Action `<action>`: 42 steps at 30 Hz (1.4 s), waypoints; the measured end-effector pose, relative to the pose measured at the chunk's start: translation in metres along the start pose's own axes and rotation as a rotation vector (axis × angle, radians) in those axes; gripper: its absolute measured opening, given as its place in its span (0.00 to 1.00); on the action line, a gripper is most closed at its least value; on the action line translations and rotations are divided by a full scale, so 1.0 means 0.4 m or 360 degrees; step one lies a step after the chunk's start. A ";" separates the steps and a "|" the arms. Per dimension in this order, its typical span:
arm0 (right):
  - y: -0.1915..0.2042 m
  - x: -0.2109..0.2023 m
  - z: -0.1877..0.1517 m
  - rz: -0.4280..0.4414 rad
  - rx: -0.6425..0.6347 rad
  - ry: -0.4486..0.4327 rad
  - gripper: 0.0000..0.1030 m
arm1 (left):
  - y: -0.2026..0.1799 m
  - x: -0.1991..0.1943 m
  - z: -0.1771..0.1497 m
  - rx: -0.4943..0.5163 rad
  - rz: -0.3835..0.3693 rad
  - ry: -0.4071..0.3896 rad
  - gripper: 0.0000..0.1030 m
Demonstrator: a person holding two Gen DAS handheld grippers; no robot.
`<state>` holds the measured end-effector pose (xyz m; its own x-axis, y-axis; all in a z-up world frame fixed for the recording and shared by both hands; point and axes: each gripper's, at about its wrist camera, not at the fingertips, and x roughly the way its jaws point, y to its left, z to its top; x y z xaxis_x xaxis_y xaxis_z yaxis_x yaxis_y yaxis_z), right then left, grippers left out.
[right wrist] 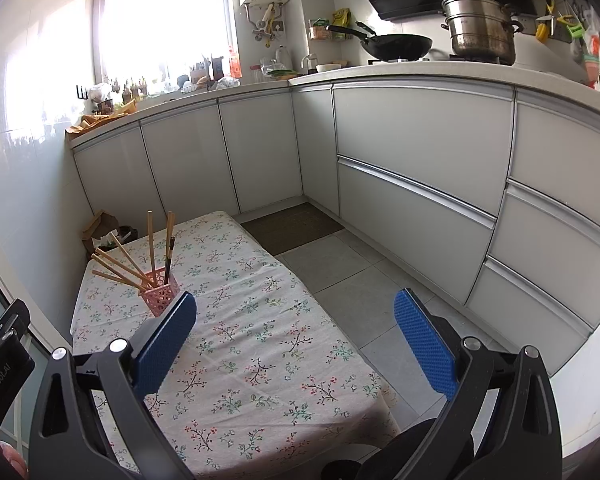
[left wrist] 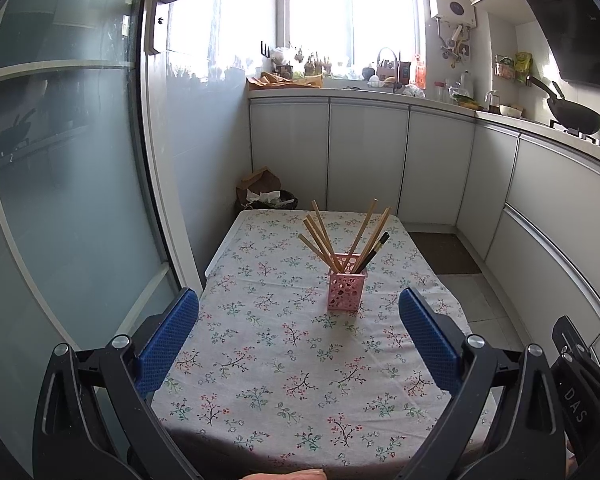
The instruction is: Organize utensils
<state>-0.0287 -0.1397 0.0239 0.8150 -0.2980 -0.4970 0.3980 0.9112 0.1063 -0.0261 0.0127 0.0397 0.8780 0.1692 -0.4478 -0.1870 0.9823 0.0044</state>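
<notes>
Sunlit window (left wrist: 352, 12) (glaring) above white cabinets (right wrist: 412, 160), grey-tiled floor (right wrist: 340, 264).

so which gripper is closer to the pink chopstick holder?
Left, probably. The left gripper faces the pink chopstick holder head-on, centred ahead of its open fingers. The right gripper sits off to the holder's right, aimed past it.

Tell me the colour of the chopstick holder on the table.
Pink, with cut-out holes: the chopstick holder shows best in the left wrist view.

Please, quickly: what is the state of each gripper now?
Left gripper: open, holding nothing, above the table.
Right gripper: open, holding nothing.
</notes>
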 end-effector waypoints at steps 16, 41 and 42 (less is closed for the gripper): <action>0.000 -0.002 0.001 0.0004 0.0002 -0.0002 0.94 | 0.000 0.000 0.000 -0.0001 -0.0001 0.0007 0.93; -0.002 -0.007 -0.001 0.0010 0.0002 0.0003 0.94 | -0.016 -0.006 -0.005 0.0000 0.0006 0.0023 0.93; -0.004 -0.006 0.000 0.0011 0.0002 0.0004 0.94 | -0.016 -0.006 -0.005 0.0000 0.0008 0.0023 0.93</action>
<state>-0.0313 -0.1404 0.0249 0.8168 -0.2910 -0.4982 0.3929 0.9129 0.1108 -0.0278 0.0057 0.0390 0.8706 0.1728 -0.4606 -0.1914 0.9815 0.0065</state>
